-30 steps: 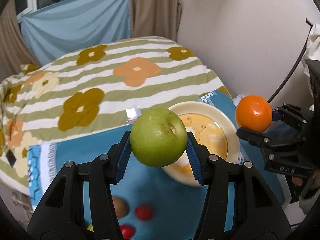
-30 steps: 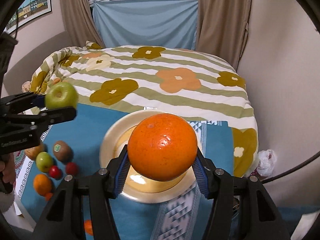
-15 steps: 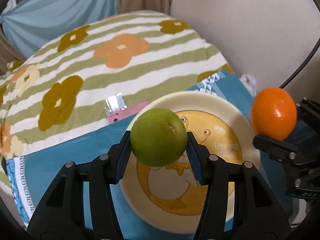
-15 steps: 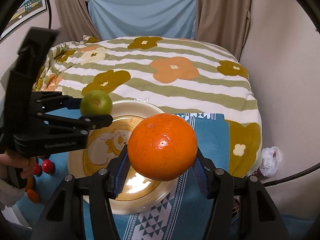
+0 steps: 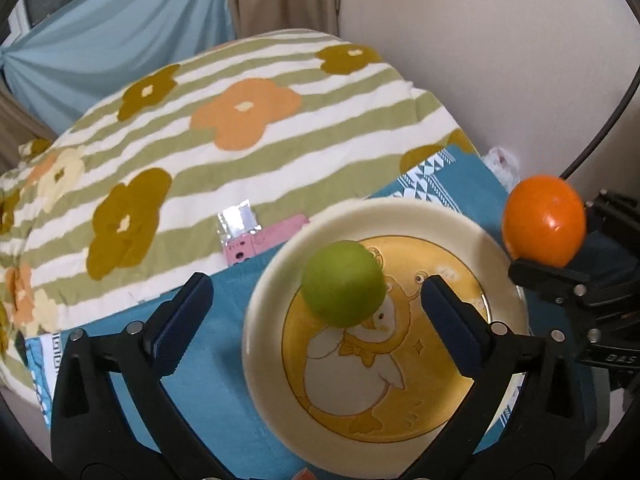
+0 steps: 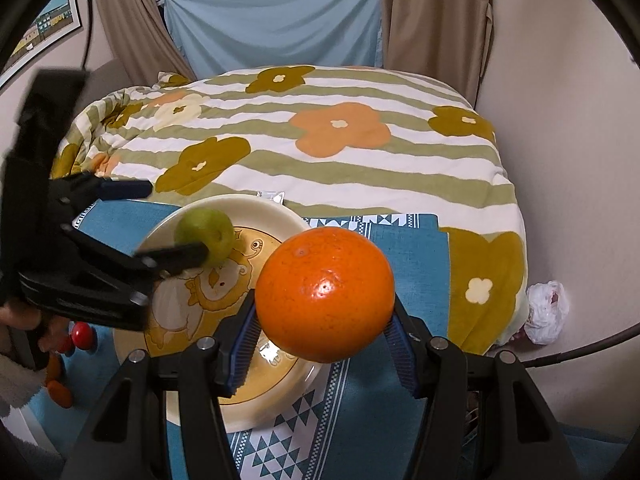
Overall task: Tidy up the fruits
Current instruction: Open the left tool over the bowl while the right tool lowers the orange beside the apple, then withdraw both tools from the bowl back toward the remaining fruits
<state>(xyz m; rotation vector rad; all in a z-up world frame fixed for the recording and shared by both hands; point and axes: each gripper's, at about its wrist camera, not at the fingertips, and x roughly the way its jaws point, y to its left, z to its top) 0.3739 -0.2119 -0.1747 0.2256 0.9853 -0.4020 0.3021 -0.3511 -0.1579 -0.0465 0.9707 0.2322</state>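
One green apple (image 5: 342, 283), one large orange (image 6: 325, 294), one cream plate (image 5: 400, 216), two hand-held grippers, one blue cloth (image 5: 216, 360), one pink packet (image 5: 256, 242), and near left, one red fruit (image 6: 82, 335) and one small orange fruit (image 6: 60, 394).

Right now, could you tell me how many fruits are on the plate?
1: the green apple lies on the cream plate, between the opening left gripper's jaws. The orange is held above it in the right gripper.

Floral striped bed (image 6: 320, 152), tan curtains (image 6: 432, 20)
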